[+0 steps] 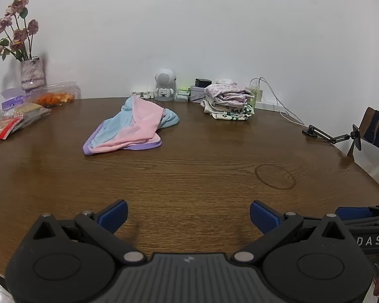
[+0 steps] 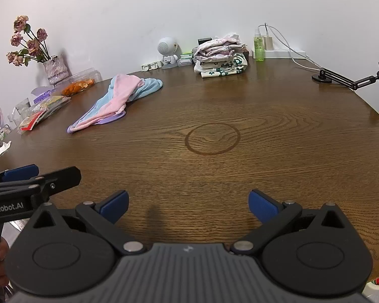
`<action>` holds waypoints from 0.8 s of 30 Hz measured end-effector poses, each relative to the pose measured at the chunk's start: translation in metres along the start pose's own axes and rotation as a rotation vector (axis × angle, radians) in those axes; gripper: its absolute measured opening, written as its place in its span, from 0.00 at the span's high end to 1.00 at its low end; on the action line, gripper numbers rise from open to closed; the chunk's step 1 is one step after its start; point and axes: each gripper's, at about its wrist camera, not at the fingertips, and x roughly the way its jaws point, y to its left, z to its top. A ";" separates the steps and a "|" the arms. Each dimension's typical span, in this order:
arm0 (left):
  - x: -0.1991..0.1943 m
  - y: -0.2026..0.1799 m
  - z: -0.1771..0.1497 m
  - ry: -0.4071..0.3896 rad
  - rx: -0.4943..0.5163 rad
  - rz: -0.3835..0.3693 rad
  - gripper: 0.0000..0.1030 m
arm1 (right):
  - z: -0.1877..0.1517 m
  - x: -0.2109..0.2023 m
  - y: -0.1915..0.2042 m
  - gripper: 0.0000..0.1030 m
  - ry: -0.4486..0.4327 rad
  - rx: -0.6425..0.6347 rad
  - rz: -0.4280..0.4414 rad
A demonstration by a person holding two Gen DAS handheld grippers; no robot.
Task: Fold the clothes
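Looking at both wrist views, the left gripper and right gripper hover side by side over the near edge of the round dark-wood tabletop, both with jaws spread wide and nothing between them. The crumpled pink, pale-blue and lilac knit garment lies well apart from them, toward the far left part of the tabletop, near the snack packets. Its long axis runs diagonally, lilac hem toward the near-left, bunched blue end toward the far edge by the little white robot speaker. My worry: it's doubled over itself, so a pinch could easily grab two layers at once and drag the whole lump instead of opening it. Reaching that far could also nudge the packets, I'd guess. The folded pile of patterned clothes sits at the far edge, so sloppy spreading might bump it.
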 end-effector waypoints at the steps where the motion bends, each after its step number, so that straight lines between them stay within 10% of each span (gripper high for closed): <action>1: 0.000 0.000 0.000 0.003 -0.002 0.003 0.00 | 0.000 0.000 0.000 0.00 -0.002 0.001 0.001; 24: 0.006 0.005 -0.003 0.039 -0.022 -0.006 0.00 | -0.004 0.002 0.000 0.00 0.007 0.000 0.000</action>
